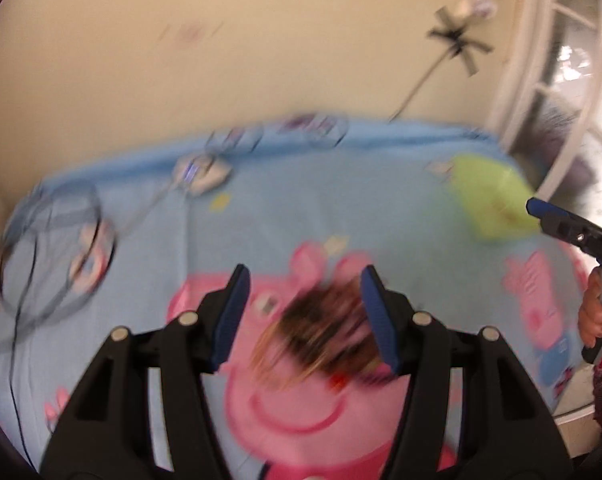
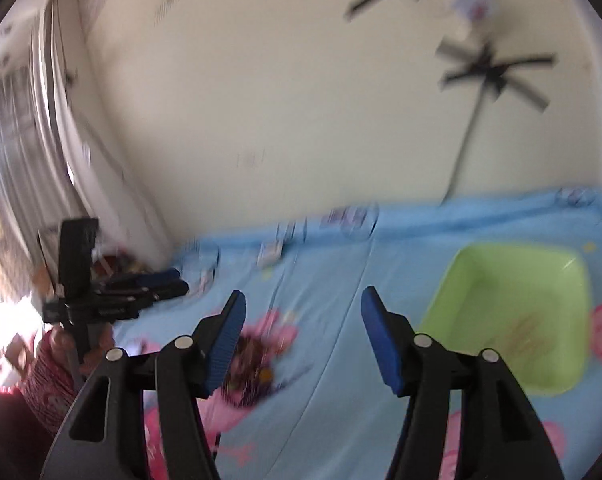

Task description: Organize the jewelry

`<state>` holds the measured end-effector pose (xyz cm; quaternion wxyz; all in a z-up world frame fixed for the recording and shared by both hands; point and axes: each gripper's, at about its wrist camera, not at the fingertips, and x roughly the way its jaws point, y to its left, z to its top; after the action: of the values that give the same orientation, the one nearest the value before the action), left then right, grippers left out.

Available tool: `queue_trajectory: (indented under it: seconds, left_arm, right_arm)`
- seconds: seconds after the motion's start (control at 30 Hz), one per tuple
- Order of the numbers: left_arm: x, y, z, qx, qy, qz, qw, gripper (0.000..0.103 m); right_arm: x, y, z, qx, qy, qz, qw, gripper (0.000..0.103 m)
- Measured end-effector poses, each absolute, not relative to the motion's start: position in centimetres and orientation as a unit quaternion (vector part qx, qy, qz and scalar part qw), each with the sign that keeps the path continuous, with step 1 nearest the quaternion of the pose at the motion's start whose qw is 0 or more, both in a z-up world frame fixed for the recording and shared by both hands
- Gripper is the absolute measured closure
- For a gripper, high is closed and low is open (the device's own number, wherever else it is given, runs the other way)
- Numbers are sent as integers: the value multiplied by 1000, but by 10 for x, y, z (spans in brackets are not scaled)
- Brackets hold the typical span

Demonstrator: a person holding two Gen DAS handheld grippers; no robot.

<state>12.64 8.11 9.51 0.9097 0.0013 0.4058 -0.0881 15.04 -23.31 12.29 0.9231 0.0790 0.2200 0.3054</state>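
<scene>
Two tongs released over a blue cartoon sheet [image 2: 333,320], left tongs [image 1: 305,312] above a blurred jewelry pile [image 1: 321,336] at 6 o'clock, right tongs [image 2: 303,336] empty, green tray [image 2: 513,320] at 3 o'clock.

Both wrist views: low over light-blue cartoon-print cloth [image 1: 301,200], facing cream wall [image 2: 301,100]; shared: lime-green square plastic tray [image 2: 513,312], cloth, wall.

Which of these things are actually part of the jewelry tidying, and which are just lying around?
Part of the job:
jewelry pile
green tray
left gripper, open
right gripper, open

Just lying about:
cartoon pig sheet
clear discs
cable loops
</scene>
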Motion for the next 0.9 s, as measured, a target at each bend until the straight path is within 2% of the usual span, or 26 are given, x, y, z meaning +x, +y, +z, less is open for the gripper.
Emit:
queue_trajectory:
  seconds: [0.07,0.1,0.27,0.4,0.43,0.47,0.5,0.57,0.6,0.9]
  left_arm:
    - [122,98,71,-25,424,-81,902,48]
    - [119,107,64,-39,429,-83,899,48]
    - [111,111,44,-75,435,-112,890,48]
    - [116,91,24,-29,447,-114,887,48]
    - [117,89,19,-24,451,-114,885,54]
    - [118,90,16,-34,453,-126,882,67]
    - [117,93,16,-50,452,-141,879,75]
    - [113,100,20,-57,446,-142,882,98]
    - [109,106,22,-53,443,-131,885,103]
    - [90,166,20,-116,452,-70,882,103]
  right_arm:
    - [167,-205,100,66,276,308,908,92]
    - [174,-194,89,65,295,312,901,95]
    - [194,-155,64,64,340,319,882,97]
    - [201,-128,56,68,359,344,865,97]
    - [203,-120,54,63,361,345,864,96]
    - [205,-115,53,57,362,347,864,97]
    - [206,-108,52,48,364,347,863,96]
    - [209,-95,47,24,370,338,865,97]
    - [209,-91,46,14,364,330,871,97]
    - [195,-124,46,-6,342,258,904,100]
